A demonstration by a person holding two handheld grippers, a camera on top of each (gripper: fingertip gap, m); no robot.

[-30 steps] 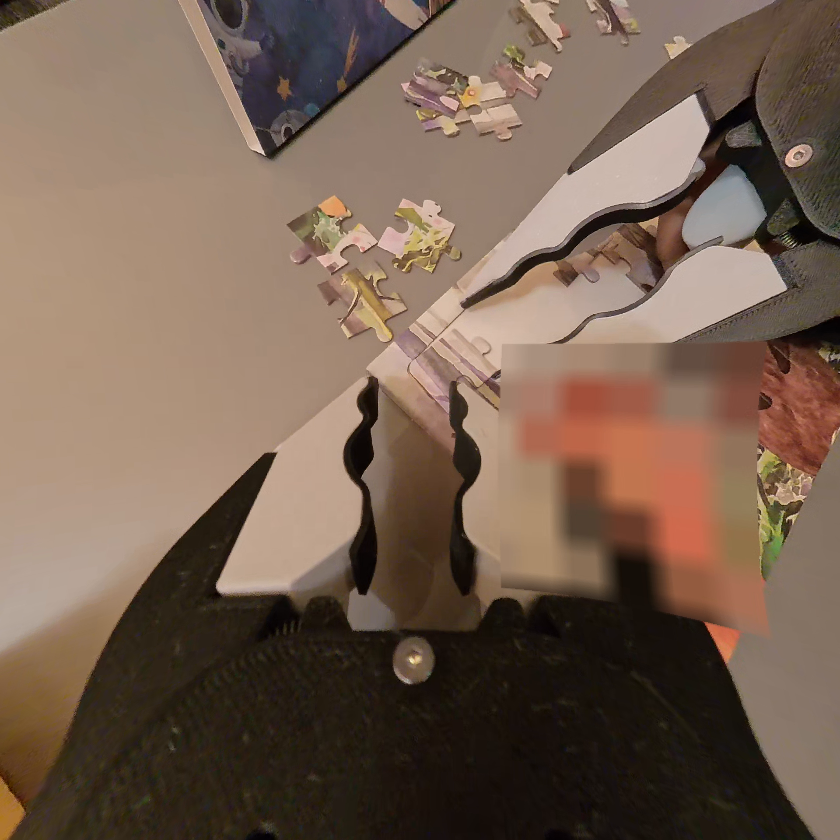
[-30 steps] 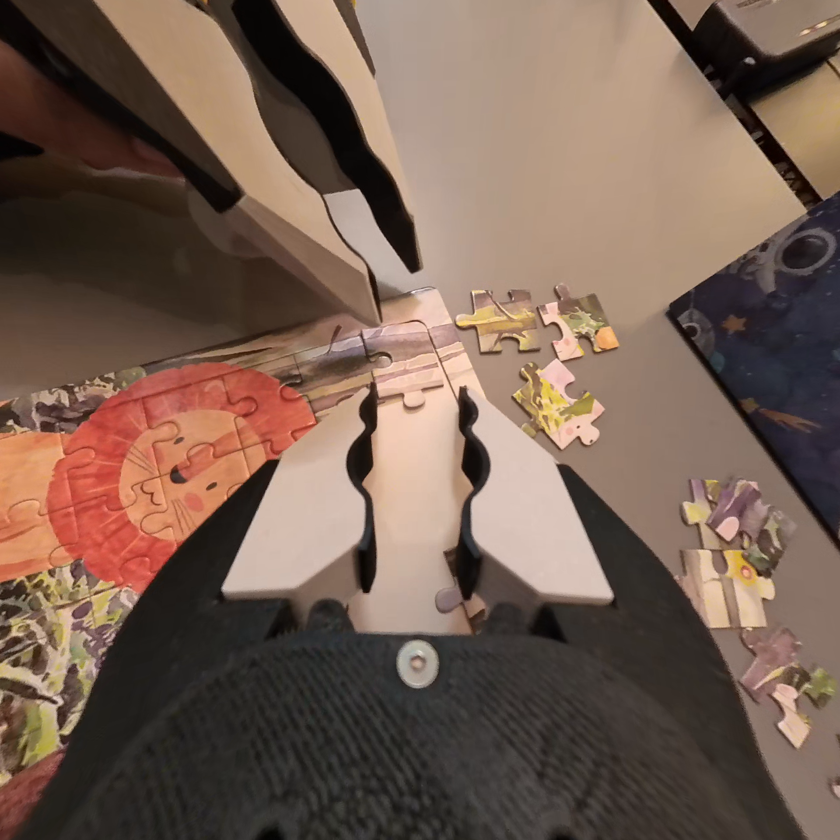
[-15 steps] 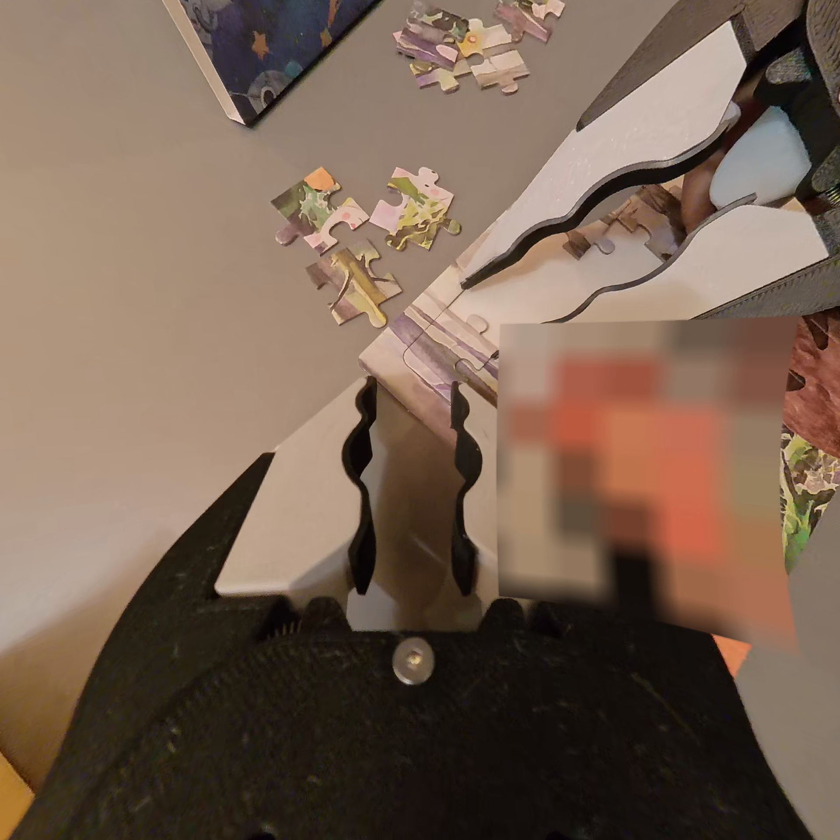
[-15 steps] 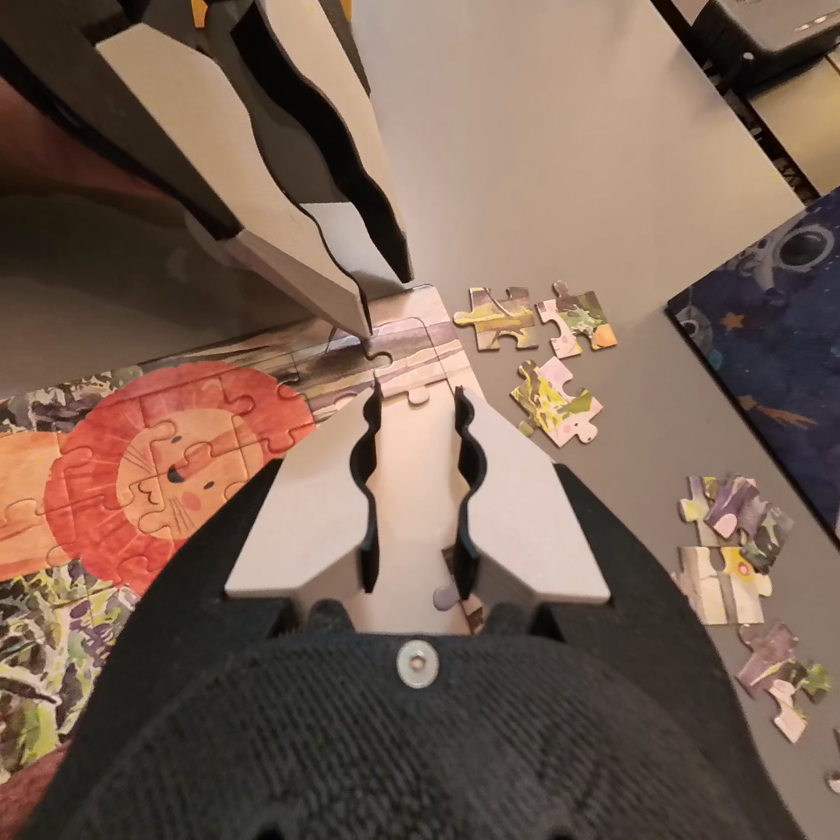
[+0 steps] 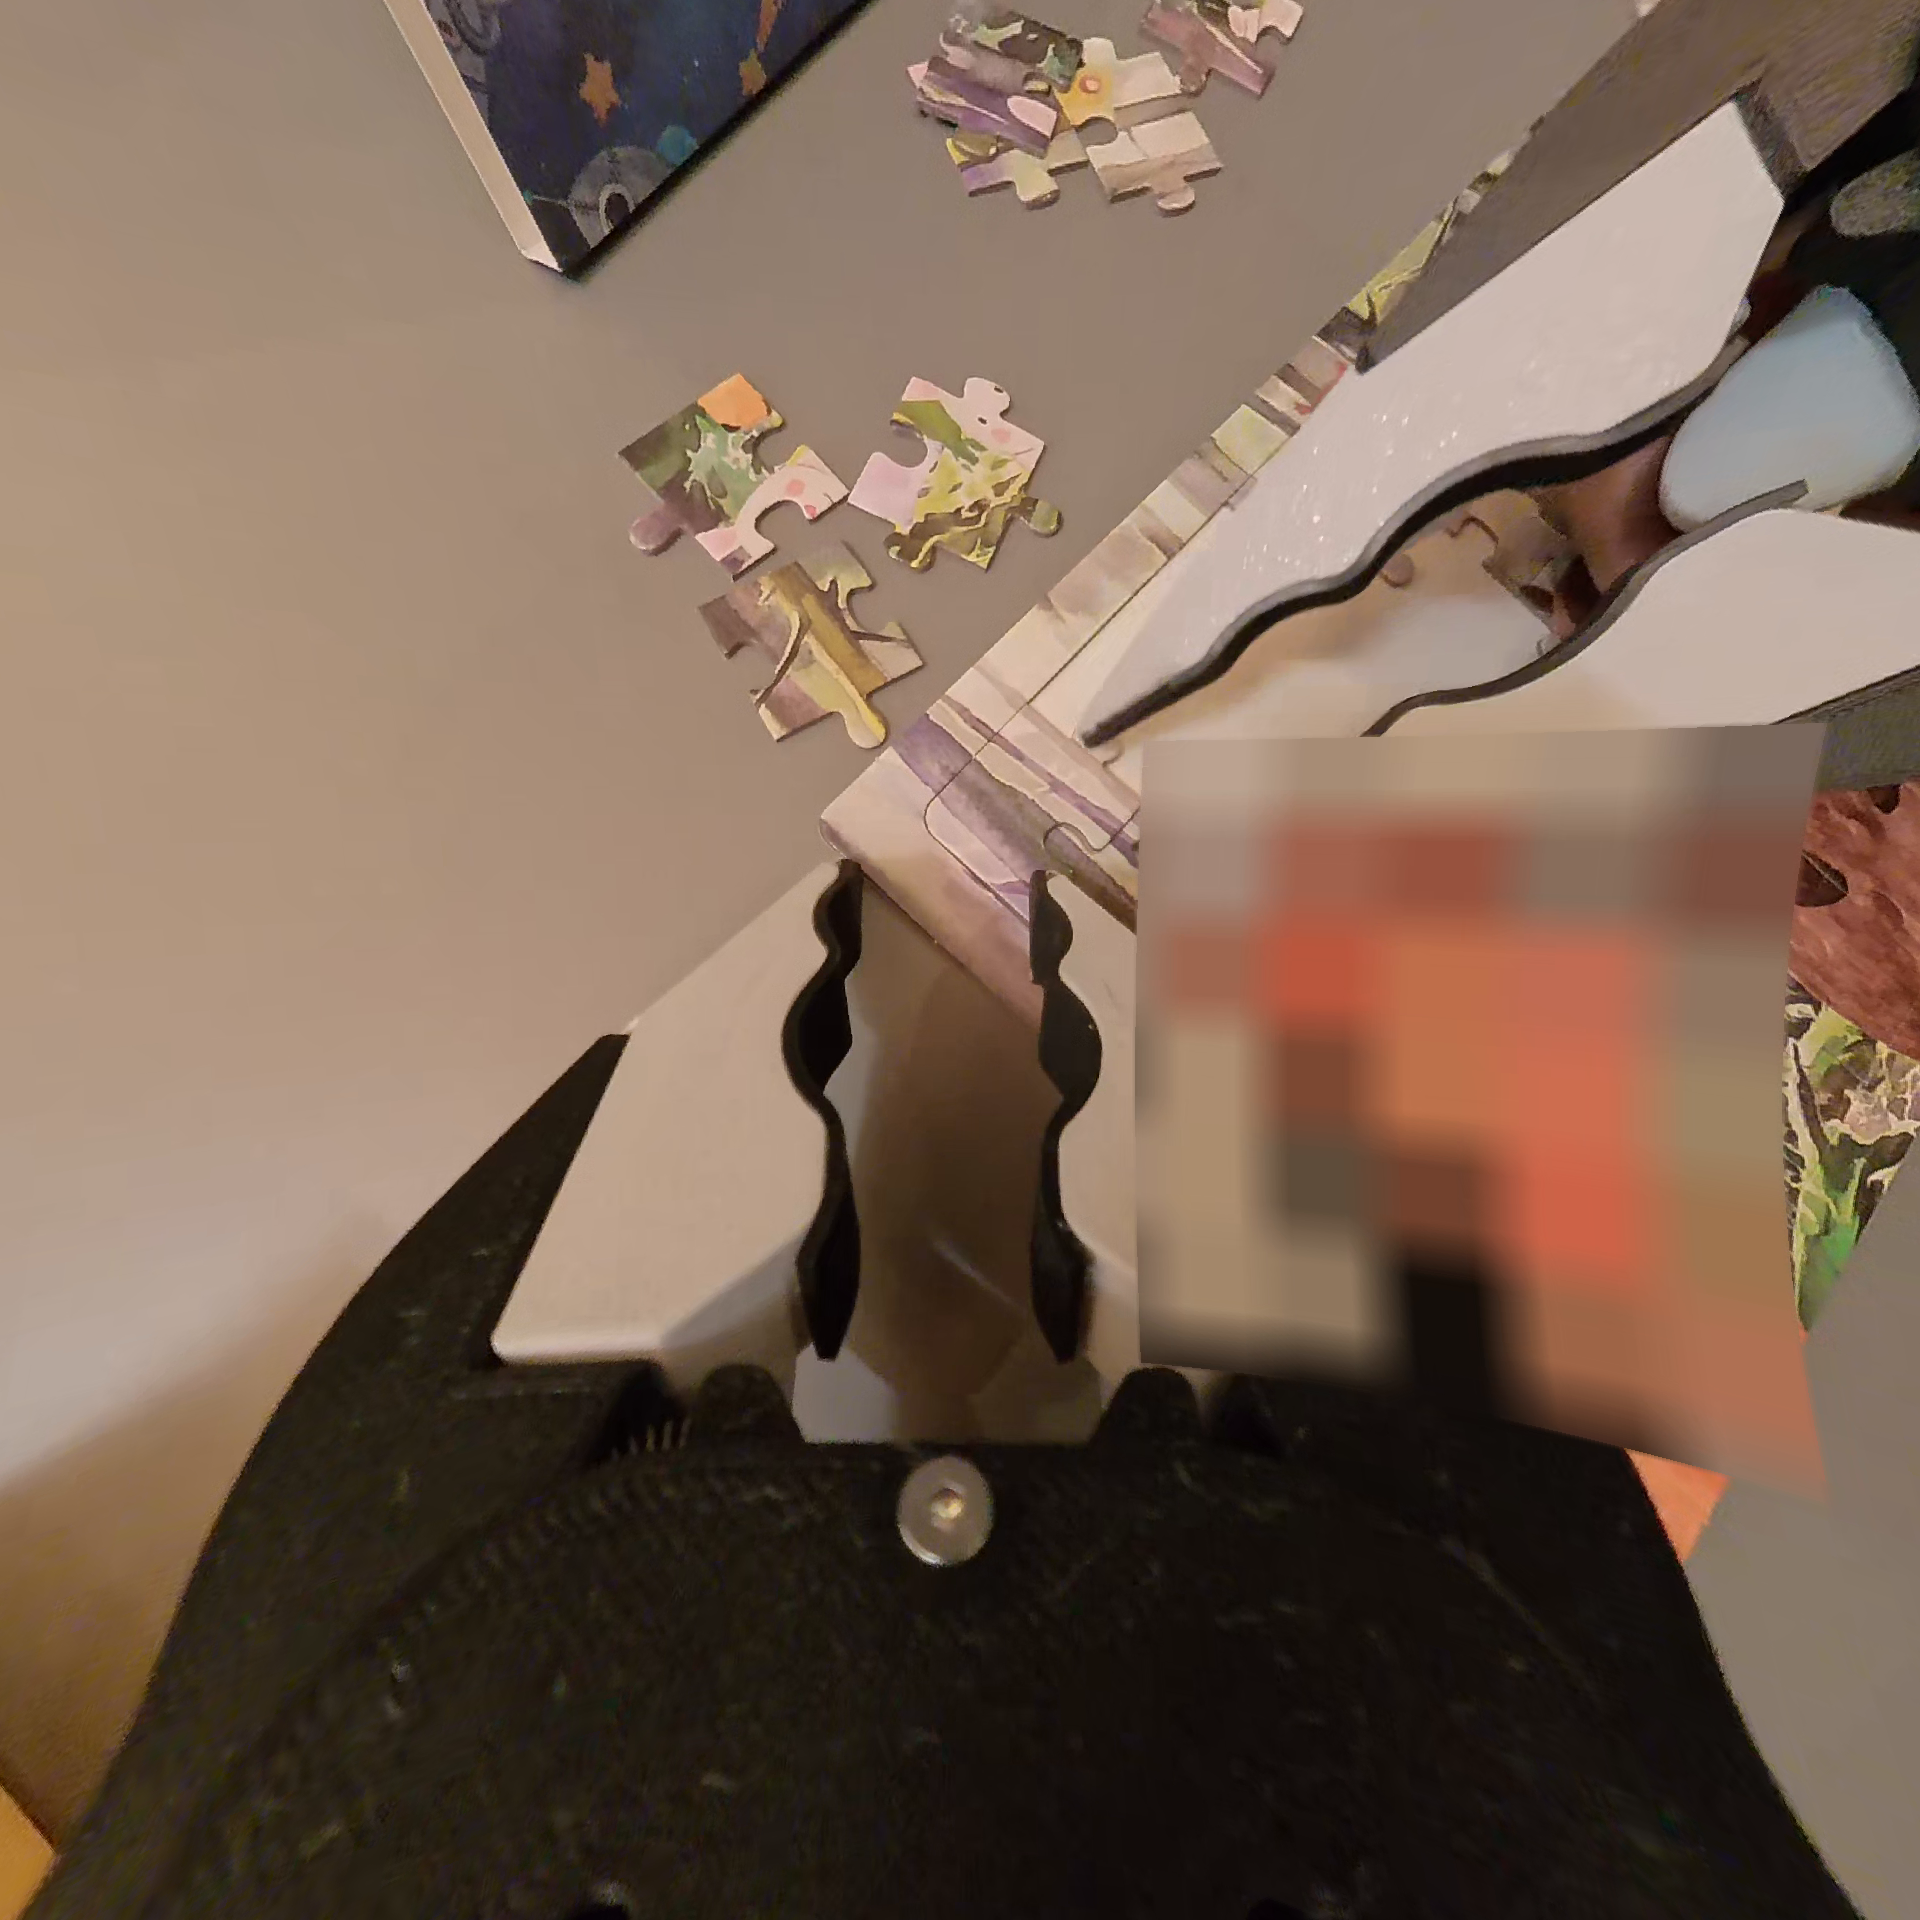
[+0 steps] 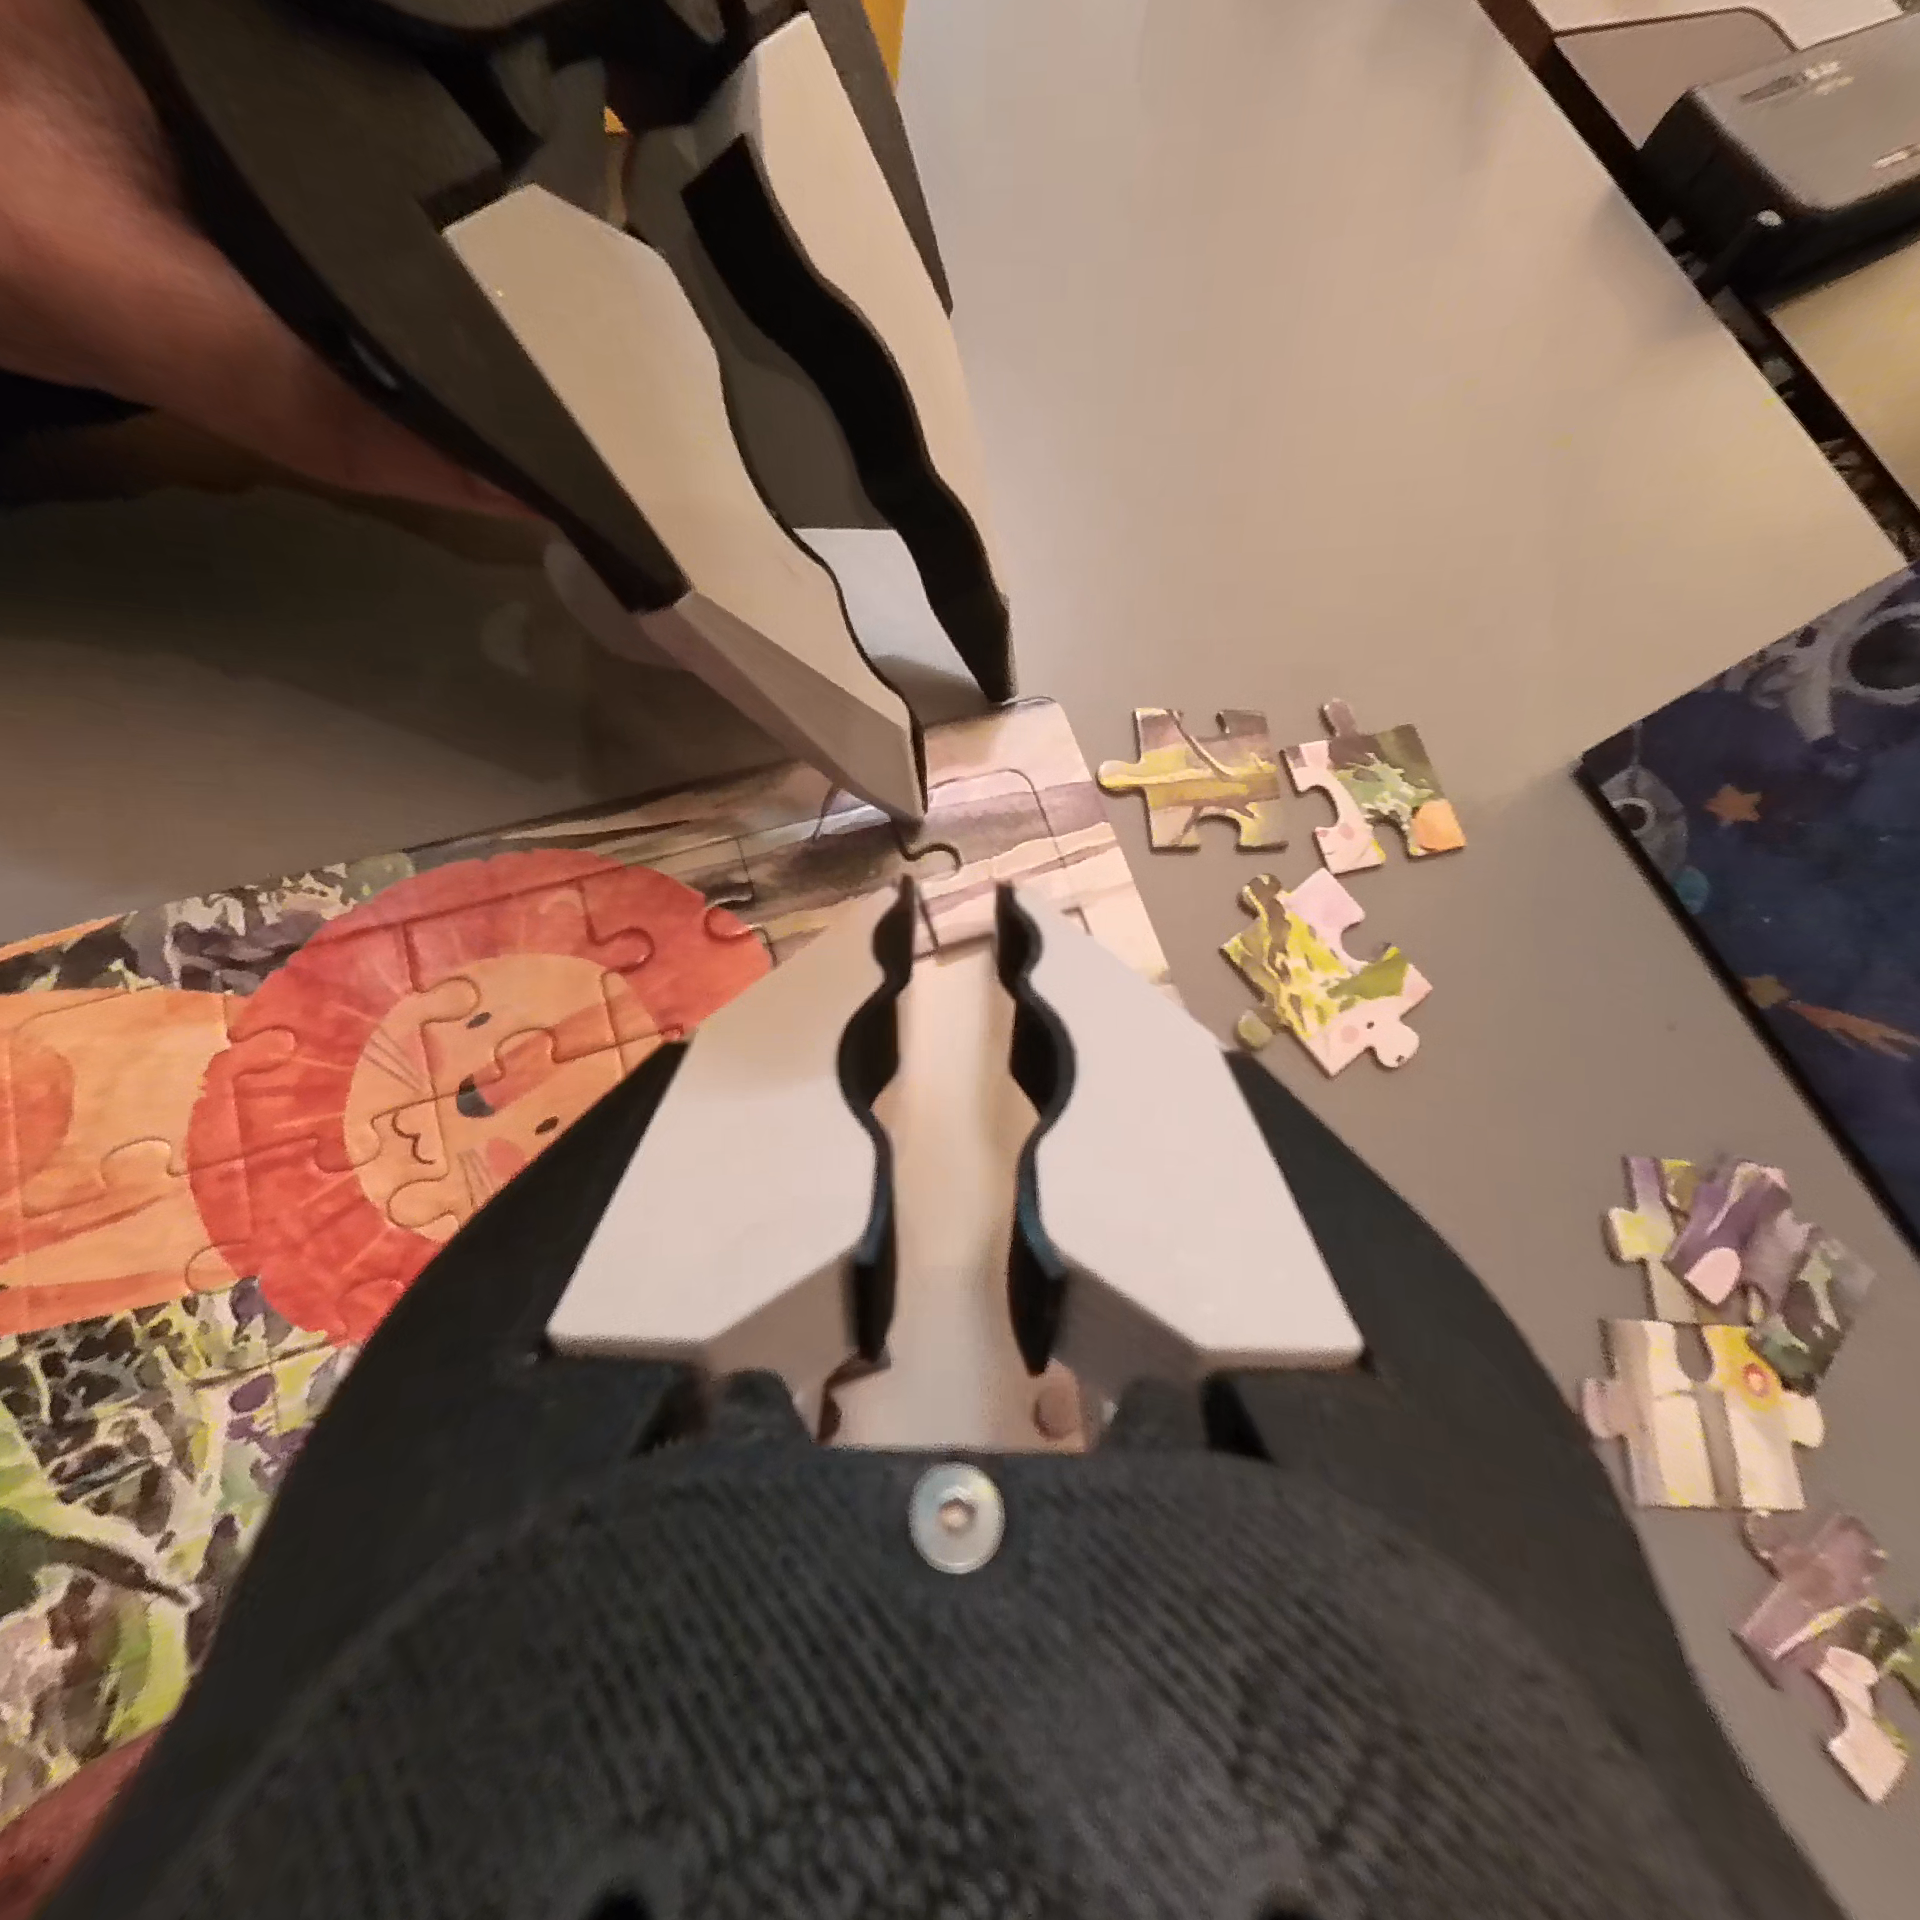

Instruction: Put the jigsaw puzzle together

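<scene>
The assembled puzzle (image 6: pixel 416 1039), with an orange lion, lies on the grey table; its pale purple corner also shows in the left wrist view (image 5: pixel 997 821). My left gripper (image 5: pixel 945 894) is open and empty at that corner. In the right wrist view, one of the left gripper's fingertips (image 6: pixel 909 805) rests on a seam by the corner piece. My right gripper (image 6: pixel 954 899) hovers over the same corner with its jaws narrowly apart and nothing between them. Three loose pieces (image 6: pixel 1325 987) lie just right of the corner; they also show in the left wrist view (image 5: pixel 816 655).
A pile of loose pieces (image 6: pixel 1714 1351) lies further right and shows in the left wrist view (image 5: pixel 1081 114). A dark-blue box (image 6: pixel 1787 883) with a space picture lies beyond it. A black device (image 6: pixel 1787 177) sits on another table. A hand (image 6: pixel 156 312) holds the left gripper. The grippers are tip to tip, or close to it. The assembled puzzle (image 6: pixel 416 1039) is about 9 cm from my right fingertips.
The right gripper's jaws have narrowed to about half their gap. The left gripper's tip has come down onto the puzzle's corner piece seam.
</scene>
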